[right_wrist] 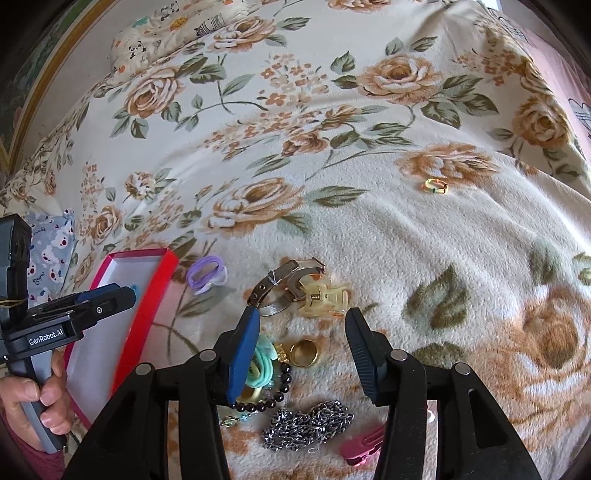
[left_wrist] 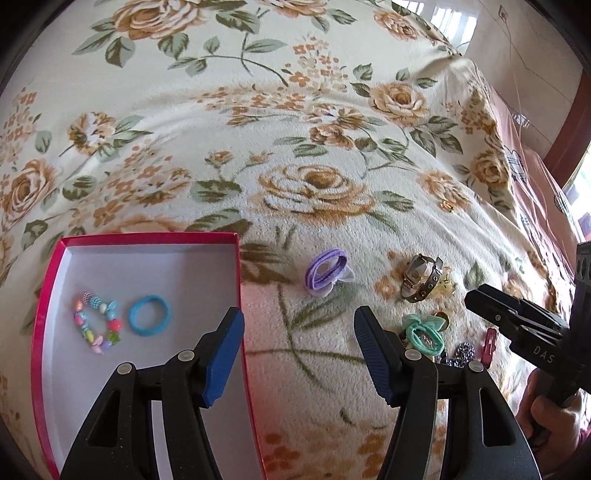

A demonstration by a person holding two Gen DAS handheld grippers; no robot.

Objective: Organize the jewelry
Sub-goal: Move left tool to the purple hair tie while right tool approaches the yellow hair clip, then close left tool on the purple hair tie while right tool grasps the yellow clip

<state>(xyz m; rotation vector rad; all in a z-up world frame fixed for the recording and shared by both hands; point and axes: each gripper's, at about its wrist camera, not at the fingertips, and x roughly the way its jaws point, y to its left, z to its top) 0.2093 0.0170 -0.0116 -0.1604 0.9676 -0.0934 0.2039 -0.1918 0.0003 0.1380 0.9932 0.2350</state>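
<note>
A red box (left_wrist: 147, 239) with a white inside lies on the floral blanket and holds a beaded bracelet (left_wrist: 96, 322) and a blue hair tie (left_wrist: 149, 315). My left gripper (left_wrist: 299, 354) hovers open over the box's right wall with nothing between its fingers. My right gripper (right_wrist: 301, 354) is open above a jewelry pile: gold ring (right_wrist: 303, 353), teal hair tie (right_wrist: 263, 363), black bead bracelet (right_wrist: 273, 391), silver chain (right_wrist: 308, 428), pink clip (right_wrist: 360, 448). Just beyond the pile lie a watch (right_wrist: 284, 286) and a yellow claw clip (right_wrist: 323, 299). A purple hair tie (left_wrist: 327, 273) rests between box and pile.
A small yellow-green ring (right_wrist: 436, 185) lies apart, farther up the blanket. A cartoon-print pillow (right_wrist: 162, 29) sits at the far edge. A person's hand (right_wrist: 33, 398) grips the left tool's handle beside the red box (right_wrist: 144, 291). The bed's right side drops off past a pink sheet (left_wrist: 535, 177).
</note>
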